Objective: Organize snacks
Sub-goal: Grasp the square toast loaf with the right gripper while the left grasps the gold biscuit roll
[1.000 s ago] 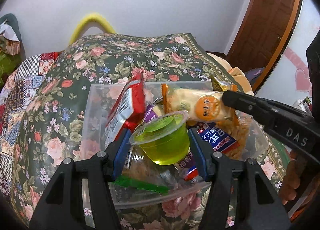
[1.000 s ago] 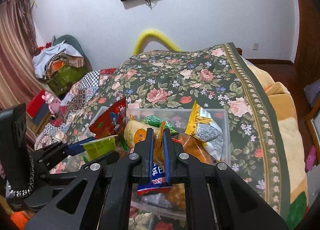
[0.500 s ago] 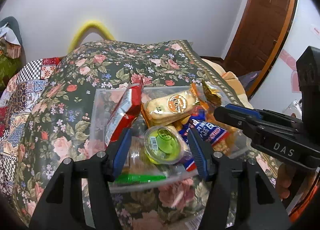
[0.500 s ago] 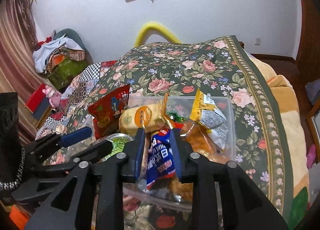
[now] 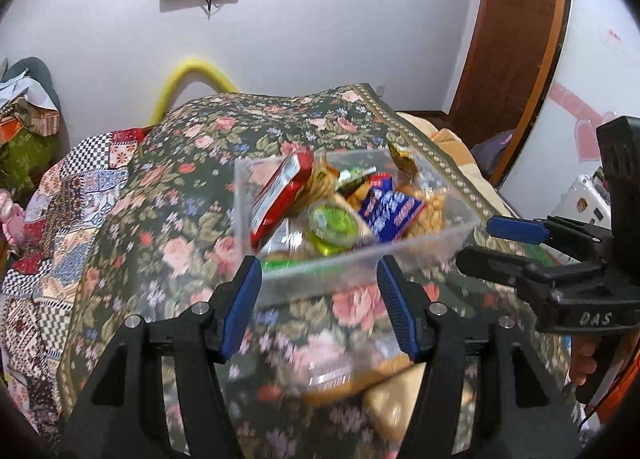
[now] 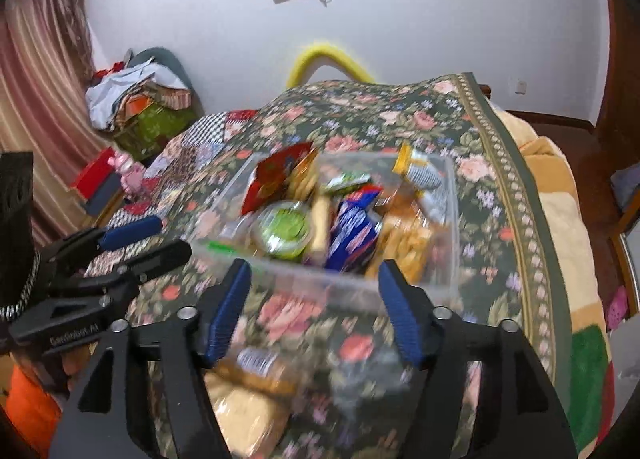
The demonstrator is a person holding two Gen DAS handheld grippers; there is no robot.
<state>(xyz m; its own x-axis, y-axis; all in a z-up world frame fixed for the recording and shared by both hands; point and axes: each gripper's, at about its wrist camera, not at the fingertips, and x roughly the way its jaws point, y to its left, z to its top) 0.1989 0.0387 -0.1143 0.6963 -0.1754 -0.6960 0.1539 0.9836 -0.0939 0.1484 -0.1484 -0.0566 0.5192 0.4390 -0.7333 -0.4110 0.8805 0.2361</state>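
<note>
A clear plastic bin (image 5: 420, 243) (image 6: 448, 219) on the bed holds several snacks. A green jelly cup (image 5: 334, 221) (image 6: 284, 227) lies in it beside a blue packet (image 5: 390, 209) (image 6: 352, 227), with a red packet (image 5: 280, 195) (image 6: 276, 175) leaning at the left. My left gripper (image 5: 318, 271) hovers in front of the bin's near wall, its jaws opening with nothing between them. My right gripper (image 6: 314, 279) is drawn back the same way, jaws opening and empty. Each gripper also shows in the other's view: the right gripper (image 5: 480, 243) and the left gripper (image 6: 170, 237).
Blurred loose snack packets (image 5: 344, 379) (image 6: 256, 367) lie on the floral bedspread (image 5: 180, 187) close under the grippers. A yellow tube (image 5: 188, 71) arches behind the bed. A wooden door (image 5: 516, 31) stands at the right; clothes (image 6: 136, 95) and a red box (image 6: 96, 175) sit at the left.
The left gripper let the green jelly cup go into the bin and drew back. The right gripper opened, dropped the blue packet into the bin and drew back too.
</note>
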